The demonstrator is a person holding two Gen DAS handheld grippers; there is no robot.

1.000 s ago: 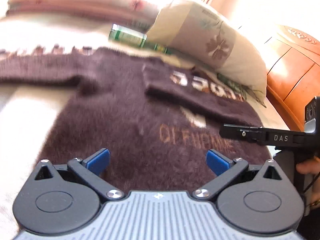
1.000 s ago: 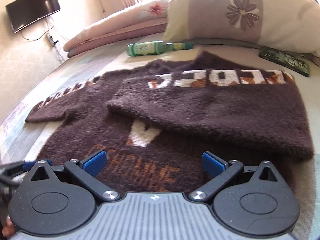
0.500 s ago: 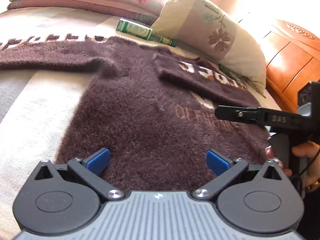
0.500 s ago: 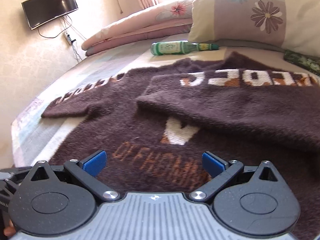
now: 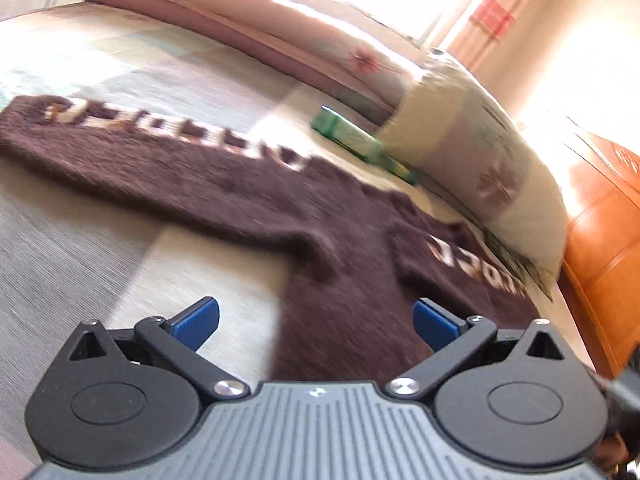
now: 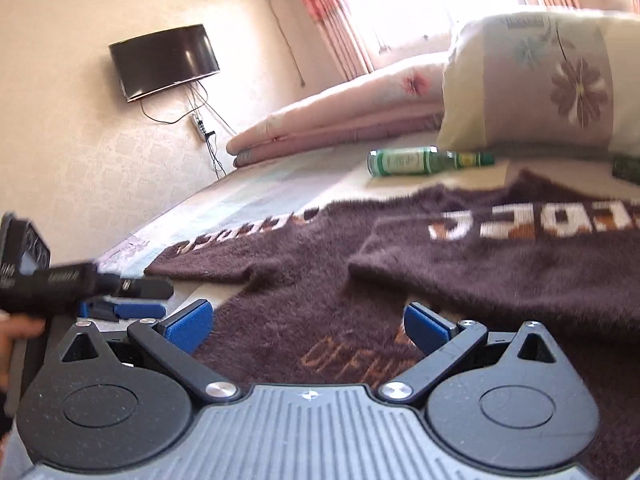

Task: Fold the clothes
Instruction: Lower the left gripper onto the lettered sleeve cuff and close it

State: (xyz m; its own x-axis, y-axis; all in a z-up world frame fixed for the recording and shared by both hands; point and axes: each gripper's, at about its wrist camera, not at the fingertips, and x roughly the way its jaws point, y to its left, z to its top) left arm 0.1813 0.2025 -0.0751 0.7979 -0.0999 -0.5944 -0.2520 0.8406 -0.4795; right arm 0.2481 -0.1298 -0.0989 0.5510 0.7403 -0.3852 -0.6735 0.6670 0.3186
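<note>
Motion blur smears the left wrist view, leaving the sweater's [image 5: 328, 248] sleeve lettering unreadable; in the right wrist view the folded sleeve's lettering [image 6: 532, 222] runs off the right edge

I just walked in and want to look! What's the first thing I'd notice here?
The big fuzzy brown sweater spread across the bed, with white letters on its sleeves; one sleeve is folded over its body, the other stretches out flat. Behind it a green bottle lies on its side beside a flowery pillow. Up close, the right tool and the left tool have bright blue fingertips, both open and empty.
</note>
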